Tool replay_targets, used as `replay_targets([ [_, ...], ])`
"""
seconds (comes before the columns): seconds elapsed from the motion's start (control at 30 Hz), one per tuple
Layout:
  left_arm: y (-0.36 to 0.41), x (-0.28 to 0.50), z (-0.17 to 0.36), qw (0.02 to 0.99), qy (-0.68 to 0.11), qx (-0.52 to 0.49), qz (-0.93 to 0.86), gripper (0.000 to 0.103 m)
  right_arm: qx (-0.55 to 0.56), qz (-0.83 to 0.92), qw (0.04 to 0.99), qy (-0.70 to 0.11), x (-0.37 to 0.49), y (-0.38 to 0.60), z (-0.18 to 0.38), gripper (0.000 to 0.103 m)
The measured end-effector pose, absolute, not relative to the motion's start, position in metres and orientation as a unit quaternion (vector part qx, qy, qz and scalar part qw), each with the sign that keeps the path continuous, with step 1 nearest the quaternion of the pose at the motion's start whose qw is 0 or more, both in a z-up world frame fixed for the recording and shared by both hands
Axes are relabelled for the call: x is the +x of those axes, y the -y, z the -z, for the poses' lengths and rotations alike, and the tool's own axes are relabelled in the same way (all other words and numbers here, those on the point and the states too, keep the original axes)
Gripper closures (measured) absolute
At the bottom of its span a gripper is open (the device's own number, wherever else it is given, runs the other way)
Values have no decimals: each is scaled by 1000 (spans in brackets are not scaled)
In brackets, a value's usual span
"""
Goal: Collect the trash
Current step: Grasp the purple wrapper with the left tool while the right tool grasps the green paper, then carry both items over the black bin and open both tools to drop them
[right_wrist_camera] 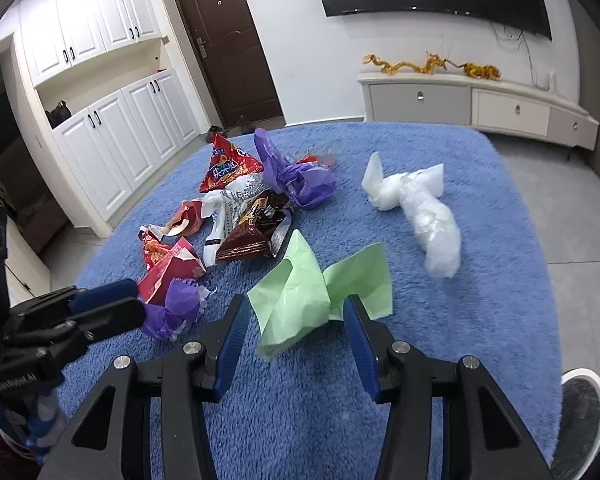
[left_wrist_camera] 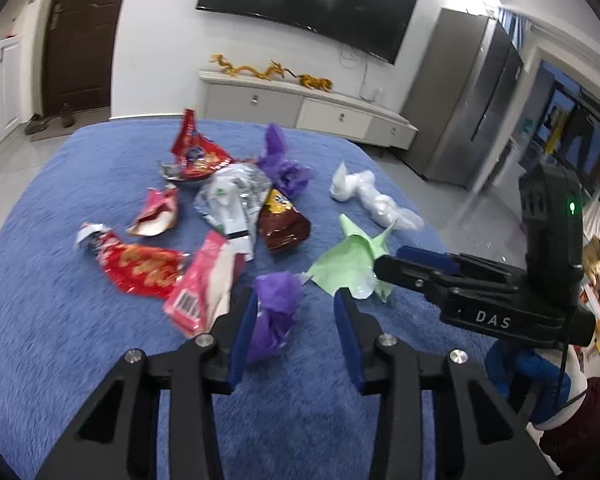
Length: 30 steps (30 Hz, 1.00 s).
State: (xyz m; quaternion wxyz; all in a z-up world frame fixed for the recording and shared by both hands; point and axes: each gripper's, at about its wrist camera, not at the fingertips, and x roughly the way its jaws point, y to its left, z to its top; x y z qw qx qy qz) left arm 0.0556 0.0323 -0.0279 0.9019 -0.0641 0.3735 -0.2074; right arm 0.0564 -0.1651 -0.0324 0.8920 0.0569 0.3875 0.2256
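Left wrist view first: the left gripper [left_wrist_camera: 296, 308] hangs over the blue rug [left_wrist_camera: 80, 184], jaws partly apart, with the crumpled purple tissue [left_wrist_camera: 274, 316] between its 2 blue pads. The left pad touches the tissue, the right pad stands clear of it, so no grip shows. Just right of the purple tissue lies the green paper [left_wrist_camera: 350, 262], and the right gripper's tips [left_wrist_camera: 396, 266] overlap its near edge. Beyond the purple tissue sit the brown snack bag [left_wrist_camera: 282, 224] and the red wrapper [left_wrist_camera: 140, 266], with the white plastic wad [left_wrist_camera: 374, 196] off to the right.

Right wrist view now: the right gripper [right_wrist_camera: 296, 312] brackets the green paper [right_wrist_camera: 300, 300], jaws partly apart, pads at its folds; whether they pinch it, I cannot tell. Left of the green paper, the left gripper [right_wrist_camera: 132, 304] meets the purple tissue [right_wrist_camera: 174, 308].
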Motion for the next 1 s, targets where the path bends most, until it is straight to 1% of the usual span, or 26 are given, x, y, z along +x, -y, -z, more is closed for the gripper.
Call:
replay_targets([
  [0.17, -21, 73, 47, 891, -408, -45, 194, 66, 63, -235, 883, -401, 67, 166, 41, 57],
  [0.23, -18, 75, 50, 892, -410, -35, 186, 66, 67, -235, 881, -405, 70, 168, 45, 58],
  [0.33, -15, 78, 52, 893, -412, -31, 177, 67, 74, -241, 875, -413, 73, 170, 51, 64],
  [0.37, -13, 81, 54, 894, -414, -26, 172, 73, 75, -244, 874, -413, 73, 170, 51, 68],
  [0.4, -11, 82, 56, 893, -417, -20, 167, 76, 74, -246, 874, -412, 73, 170, 50, 71],
  [0.7, -16, 65, 50, 896, -410, -42, 162, 79, 74, -242, 882, -397, 50, 178, 37, 74],
  [1.0, -11, 33, 15, 908, -379, -50, 171, 80, 96, -237, 898, -359, 14, 198, 5, 74],
])
